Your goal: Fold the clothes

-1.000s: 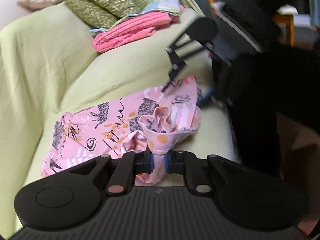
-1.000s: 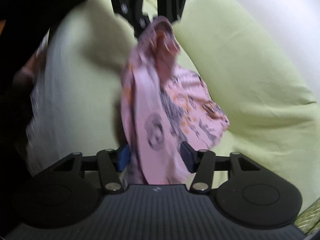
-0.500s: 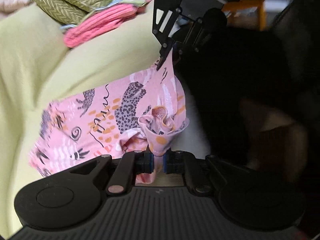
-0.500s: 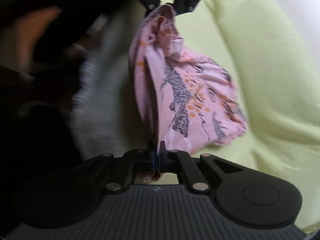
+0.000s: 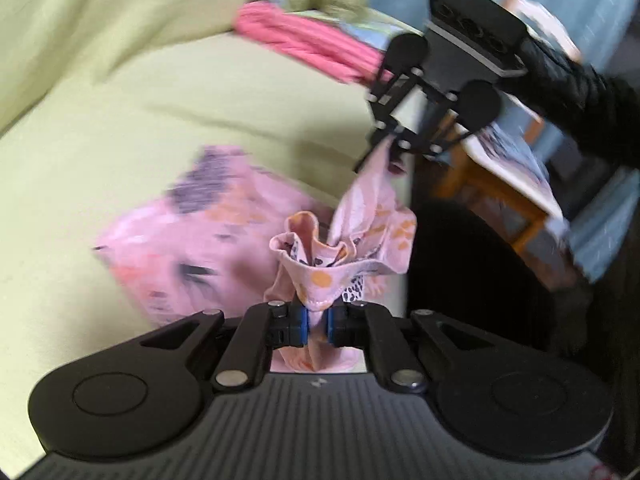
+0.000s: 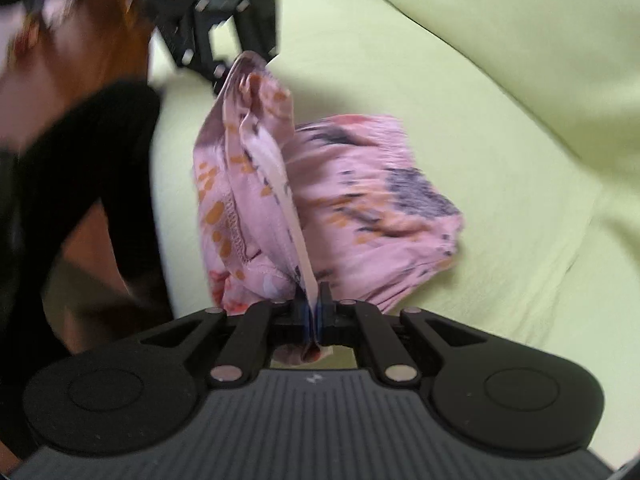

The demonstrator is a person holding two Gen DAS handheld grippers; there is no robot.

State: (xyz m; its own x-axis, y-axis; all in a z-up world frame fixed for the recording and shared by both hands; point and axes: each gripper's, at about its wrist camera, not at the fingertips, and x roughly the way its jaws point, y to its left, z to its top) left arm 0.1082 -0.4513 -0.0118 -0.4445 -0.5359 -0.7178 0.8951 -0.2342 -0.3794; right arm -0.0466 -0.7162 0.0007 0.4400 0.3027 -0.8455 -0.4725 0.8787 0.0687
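Two grips, one garment (image 5: 224, 240). Both grippers are clamped on its edge, which spans the gap between them.

Left wrist view: left gripper (image 5: 316, 322) has its blue pads pinched on a bunched fold of the pink printed cloth, which puckers up just ahead of the jaws. From this bunch a band of cloth climbs up and to the right to the right gripper (image 5: 384, 148), whose jaws are together on a corner. So the held edge runs diagonally, its near end low and its far end high. The rest of the garment trails down to the left, over the green sofa (image 5: 120, 128). Blur hides whether the lowest part touches the seat. A folded pink stack (image 5: 304, 44) lies well beyond, by the backrest.

Right wrist view: right gripper (image 6: 314, 316) is closed tight on a thin edge of the garment (image 6: 360, 200); a narrow strip passes straight between the pads. The cloth rises away to the left gripper (image 6: 232, 72) at top, where a gathered corner is held. The main body hangs to the right of this line, over the seat.

Judgement: the next move turns on the edge's axis. The span is short and slack, so the hands likely need to draw apart along it before laying the garment flat. Neither hand is clearly nearer the seat.
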